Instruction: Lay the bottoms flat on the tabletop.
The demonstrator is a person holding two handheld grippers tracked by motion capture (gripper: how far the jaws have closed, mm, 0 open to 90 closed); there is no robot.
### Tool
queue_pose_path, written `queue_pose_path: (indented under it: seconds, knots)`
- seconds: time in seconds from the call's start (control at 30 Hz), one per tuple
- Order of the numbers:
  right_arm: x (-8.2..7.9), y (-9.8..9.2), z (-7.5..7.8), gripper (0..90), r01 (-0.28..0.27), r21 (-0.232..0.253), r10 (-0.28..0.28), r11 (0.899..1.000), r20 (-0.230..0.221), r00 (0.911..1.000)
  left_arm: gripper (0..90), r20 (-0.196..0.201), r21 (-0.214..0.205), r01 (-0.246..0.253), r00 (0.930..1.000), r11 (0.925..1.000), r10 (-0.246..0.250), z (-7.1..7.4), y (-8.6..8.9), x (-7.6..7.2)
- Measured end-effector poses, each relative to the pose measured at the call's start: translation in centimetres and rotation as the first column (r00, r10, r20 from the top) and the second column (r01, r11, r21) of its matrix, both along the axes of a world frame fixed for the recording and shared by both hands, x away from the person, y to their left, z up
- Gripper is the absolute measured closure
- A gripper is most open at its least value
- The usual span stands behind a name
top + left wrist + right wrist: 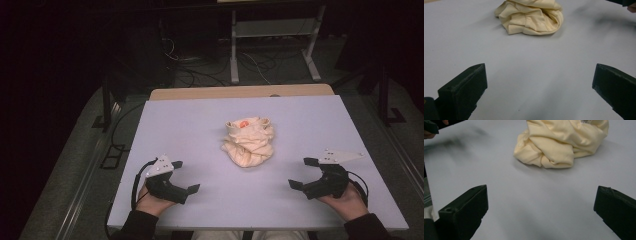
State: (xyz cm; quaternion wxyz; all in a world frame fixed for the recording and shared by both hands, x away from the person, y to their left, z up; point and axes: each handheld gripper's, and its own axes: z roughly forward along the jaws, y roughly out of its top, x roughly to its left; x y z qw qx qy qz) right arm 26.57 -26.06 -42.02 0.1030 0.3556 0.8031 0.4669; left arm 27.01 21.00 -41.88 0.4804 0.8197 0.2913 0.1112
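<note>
Cloth [249, 141] lies crumpled mid-table — cream, bunched. Left gripper [187, 176] and right gripper [303, 173] rest near, jaws spread wide, aimed inward — apparently readied to grasp it from both sides.

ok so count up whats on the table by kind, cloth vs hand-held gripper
Crumpled cream cloth: 1, bunched in the middle of the table, with a small orange patch on top.
Hand-held grippers: 2, the left hand-held gripper and the right hand-held gripper, both open and apart from the cloth.
Total: 3
</note>
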Motion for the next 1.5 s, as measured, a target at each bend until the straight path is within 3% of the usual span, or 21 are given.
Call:
queue_pose_path:
  seconds: [0.13,0.4,0.6,0.9,1.5]
  knots:
    - [0.1,0.3,1.0,0.0,-0.010,0.002,0.010,1.000,0.014,0.9999,0.0,0.015,0.011,0.009,0.9998,0.9999,-0.009,0.8,-0.2,0.1]
    - [1.0,0.4,2.2,0.0,-0.019,0.005,0.019,1.000,-0.005,0.9998,0.0,0.026,0.036,0.029,0.9992,0.9989,-0.030,2.4,-0.8,1.0]
    - [1.7,0.7,2.4,0.0,-0.027,-0.004,0.027,1.000,-0.019,0.9995,0.0,0.016,0.037,0.030,0.9994,0.9989,-0.031,2.8,-0.8,1.8]
    - [2.9,0.9,3.7,0.0,-0.034,-0.017,0.034,0.999,-0.007,0.9994,0.0,0.014,-0.004,0.033,0.9994,0.9994,-0.033,3.8,-0.9,2.8]
    - [5.9,1.3,4.9,0.0,-0.043,-0.034,0.042,0.999,-0.014,0.9990,0.0,0.037,0.019,0.063,0.9973,0.9978,-0.064,5.3,-3.2,5.4]
